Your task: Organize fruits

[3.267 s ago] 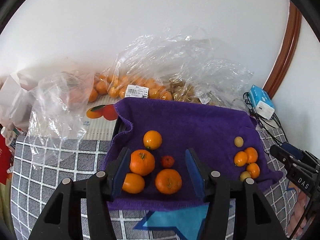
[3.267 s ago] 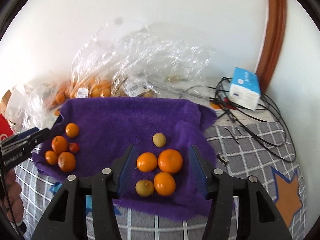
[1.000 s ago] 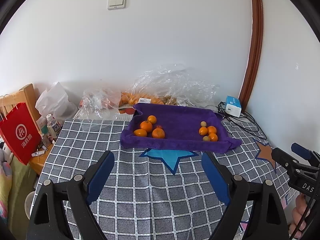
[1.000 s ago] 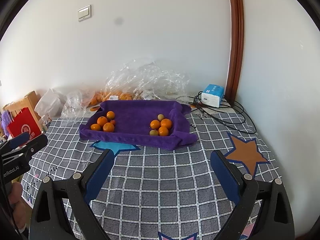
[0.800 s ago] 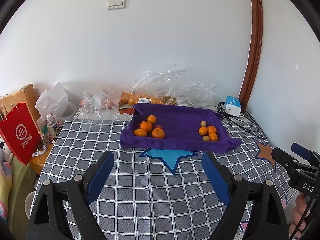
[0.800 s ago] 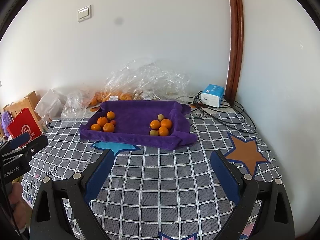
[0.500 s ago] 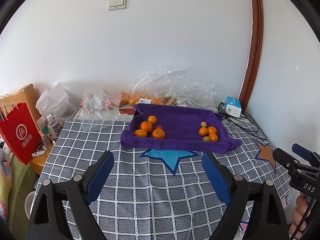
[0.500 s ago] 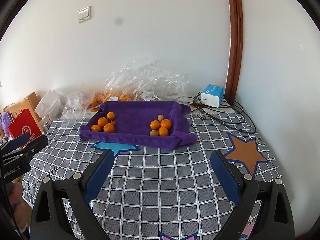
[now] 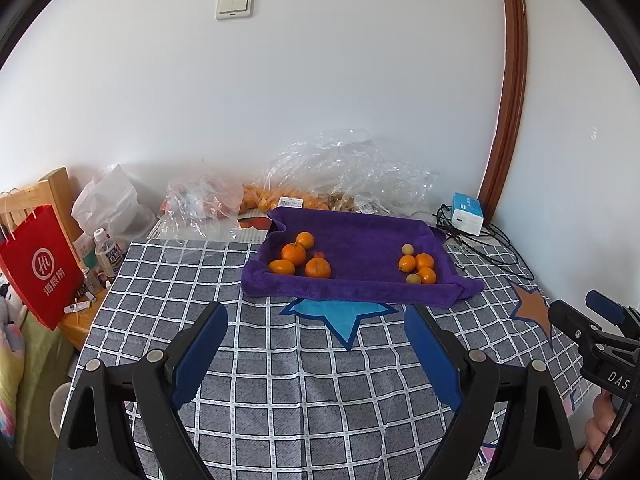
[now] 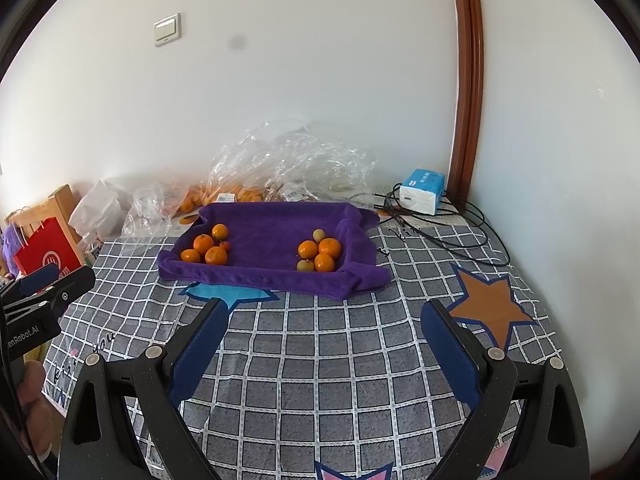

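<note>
Insp. note: you've pulled both grippers well back from the purple towel [image 9: 360, 248] vs. approx. 3 s ago, when each pair of jaws stood right over a fruit cluster; over the last sec. neither view has shifted, so you're parked. Left gripper [image 9: 316, 344] is spread wide, nothing between the pads, only checked tablecloth [image 9: 280, 400] below; right gripper [image 10: 324, 344] likewise released and empty. Fruit status: left group [image 9: 300, 260], approx. four oranges w/ one small red fruit, sits at the towel's left end; right group [image 10: 318, 254], three oranges plus two small yellowish fruits, sits at the right end, well apart from the first. Both groups lie as they did in the close-up views, none displaced, none on the cloth outside the towel. Judgement: w/ two tidy clusters and both tools withdrawn and idle, the sorting reads as finished or nearly so. Bagged fruit [image 9: 280, 200] behind the towel is untouched; whether it's part of the job can't be told.
</note>
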`<action>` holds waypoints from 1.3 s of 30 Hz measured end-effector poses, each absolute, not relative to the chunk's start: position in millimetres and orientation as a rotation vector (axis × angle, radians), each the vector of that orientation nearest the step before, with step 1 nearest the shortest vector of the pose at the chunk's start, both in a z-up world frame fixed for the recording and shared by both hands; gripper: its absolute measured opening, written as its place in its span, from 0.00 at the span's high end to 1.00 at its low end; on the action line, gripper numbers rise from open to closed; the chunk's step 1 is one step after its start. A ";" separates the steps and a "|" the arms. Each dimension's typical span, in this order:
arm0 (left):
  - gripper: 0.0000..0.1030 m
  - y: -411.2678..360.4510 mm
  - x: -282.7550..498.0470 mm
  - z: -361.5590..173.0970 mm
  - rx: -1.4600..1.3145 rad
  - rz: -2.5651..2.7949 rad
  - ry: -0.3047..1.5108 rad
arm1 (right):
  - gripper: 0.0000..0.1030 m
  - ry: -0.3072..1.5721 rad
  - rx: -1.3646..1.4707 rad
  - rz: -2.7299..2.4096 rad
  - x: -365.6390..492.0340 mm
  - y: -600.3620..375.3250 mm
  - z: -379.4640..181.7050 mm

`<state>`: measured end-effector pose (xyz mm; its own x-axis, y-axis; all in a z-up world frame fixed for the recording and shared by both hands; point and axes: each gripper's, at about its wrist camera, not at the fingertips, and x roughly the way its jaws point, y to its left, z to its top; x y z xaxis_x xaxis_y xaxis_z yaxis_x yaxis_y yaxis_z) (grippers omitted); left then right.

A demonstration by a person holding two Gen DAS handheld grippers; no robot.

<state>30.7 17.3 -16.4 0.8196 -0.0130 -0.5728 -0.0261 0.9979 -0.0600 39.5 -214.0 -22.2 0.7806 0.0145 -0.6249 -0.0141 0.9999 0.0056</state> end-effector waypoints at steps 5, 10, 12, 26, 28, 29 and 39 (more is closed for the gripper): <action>0.13 17.1 31.0 -16.2 -0.066 0.006 0.611 | 0.07 0.676 0.004 0.015 38.7 -214.7 -23.2; 0.13 16.8 30.8 -15.9 -0.066 0.004 0.609 | 0.07 0.677 0.006 0.013 38.1 -215.4 -24.3; 0.13 16.9 30.8 -15.6 -0.065 0.004 0.608 | 0.07 0.677 0.007 0.012 37.8 -215.8 -24.8; 0.13 16.5 30.5 -13.8 -0.065 0.003 0.608 | 0.07 0.674 0.011 0.008 37.0 -216.4 -23.9; 0.13 16.4 30.9 -13.4 -0.066 0.001 0.607 | 0.07 0.675 0.013 0.009 36.8 -216.1 -23.7; 0.13 16.5 31.1 -13.1 -0.067 0.001 0.606 | 0.07 0.675 0.012 0.008 36.7 -215.8 -23.5; 0.12 17.2 31.2 -11.2 -0.073 0.000 0.606 | 0.07 0.674 0.012 0.009 36.5 -215.4 -23.5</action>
<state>31.2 17.2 -11.2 0.8222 -0.0216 -0.5688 -0.0211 0.9974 -0.0684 36.5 -215.4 -23.5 0.7814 0.0124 -0.6239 -0.0047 0.9999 0.0140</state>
